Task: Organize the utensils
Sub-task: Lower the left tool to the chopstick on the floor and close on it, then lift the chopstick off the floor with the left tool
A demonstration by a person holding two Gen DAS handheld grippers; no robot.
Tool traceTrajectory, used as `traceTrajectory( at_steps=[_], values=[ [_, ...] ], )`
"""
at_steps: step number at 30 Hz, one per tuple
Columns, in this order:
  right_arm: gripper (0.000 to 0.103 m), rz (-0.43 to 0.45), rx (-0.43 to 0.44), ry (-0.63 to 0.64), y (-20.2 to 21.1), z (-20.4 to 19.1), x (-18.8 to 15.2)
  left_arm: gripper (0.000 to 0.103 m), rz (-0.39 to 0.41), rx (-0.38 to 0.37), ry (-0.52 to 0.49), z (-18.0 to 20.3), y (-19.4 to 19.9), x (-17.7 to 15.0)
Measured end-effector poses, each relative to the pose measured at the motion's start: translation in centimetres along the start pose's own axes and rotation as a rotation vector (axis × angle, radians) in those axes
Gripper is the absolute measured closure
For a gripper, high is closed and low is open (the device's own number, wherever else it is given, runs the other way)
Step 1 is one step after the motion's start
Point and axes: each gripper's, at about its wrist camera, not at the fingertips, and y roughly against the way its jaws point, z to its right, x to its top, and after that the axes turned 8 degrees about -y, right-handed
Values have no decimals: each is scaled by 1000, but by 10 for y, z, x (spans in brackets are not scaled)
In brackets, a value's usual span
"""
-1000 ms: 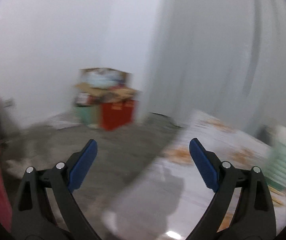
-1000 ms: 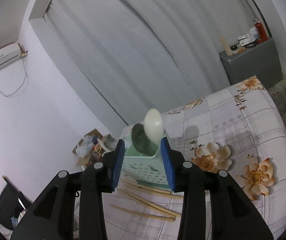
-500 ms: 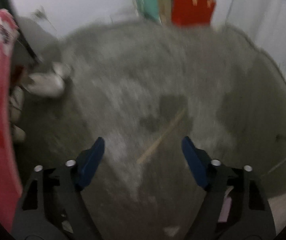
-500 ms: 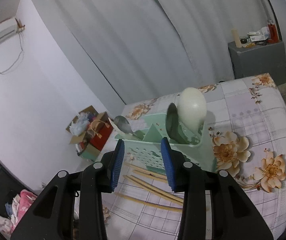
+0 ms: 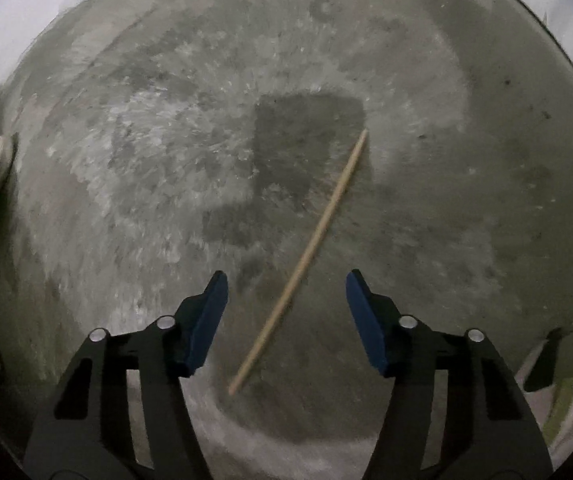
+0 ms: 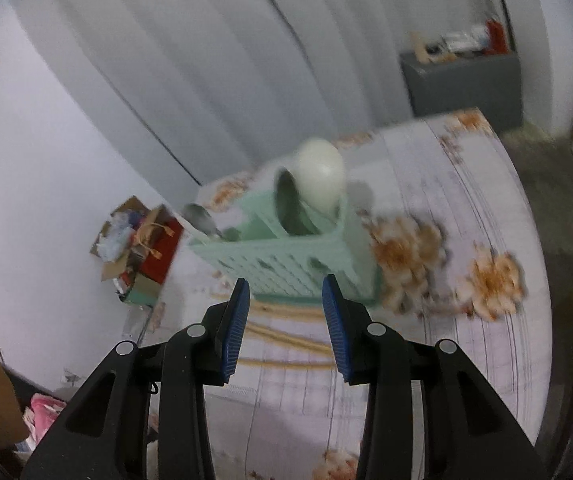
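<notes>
Left hand-held gripper (image 5: 286,312) closing, pads clear of the chopstick (image 5: 306,256) on the floor (image 5: 446,200): may pinch off-centre and flick it; right hand-held gripper (image 6: 285,320) apart, apparently empty.

Patchy grey concrete floor (image 5: 166,140), white walls (image 6: 46,160), pale curtain (image 6: 226,60).

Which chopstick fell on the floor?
The single chopstick lying slantwise on the grey concrete floor, between the closing left gripper pads. The other chopsticks lie on the flowered tablecloth beside the green caddy.
</notes>
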Motion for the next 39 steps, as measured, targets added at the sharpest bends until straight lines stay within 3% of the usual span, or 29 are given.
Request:
traceTrajectory(
  at_steps=[3, 10, 16, 20, 22, 26, 34, 39],
  values=[
    [65, -8, -39, -26, -2, 3, -2, 53, -22, -28, -1, -2, -15, 8],
    [65, -25, -85, -28, -10, -5, -3, 53, -49, -70, -56, 6, -36, 20],
    [65, -49, -106, -21, -22, -10, -5, 64, -32, -85, -74, 6, -39, 26],
    [66, -57, -103, -18, -29, -13, -5, 79, -29, -57, -91, 7, -35, 27],
    [66, -61, -101, -21, -31, -13, -4, 98, -32, -6, -119, 8, -32, 25],
    [66, -61, -88, -41, -29, -6, -4, 98, -46, -15, -107, 10, -25, 21],
    [66, -54, -7, -74, -19, 11, -3, 98, 41, -71, 123, -29, 41, -26],
    [66, -64, 56, -34, -18, 18, -7, 98, 217, -77, 322, -82, 131, -63]
  ],
)
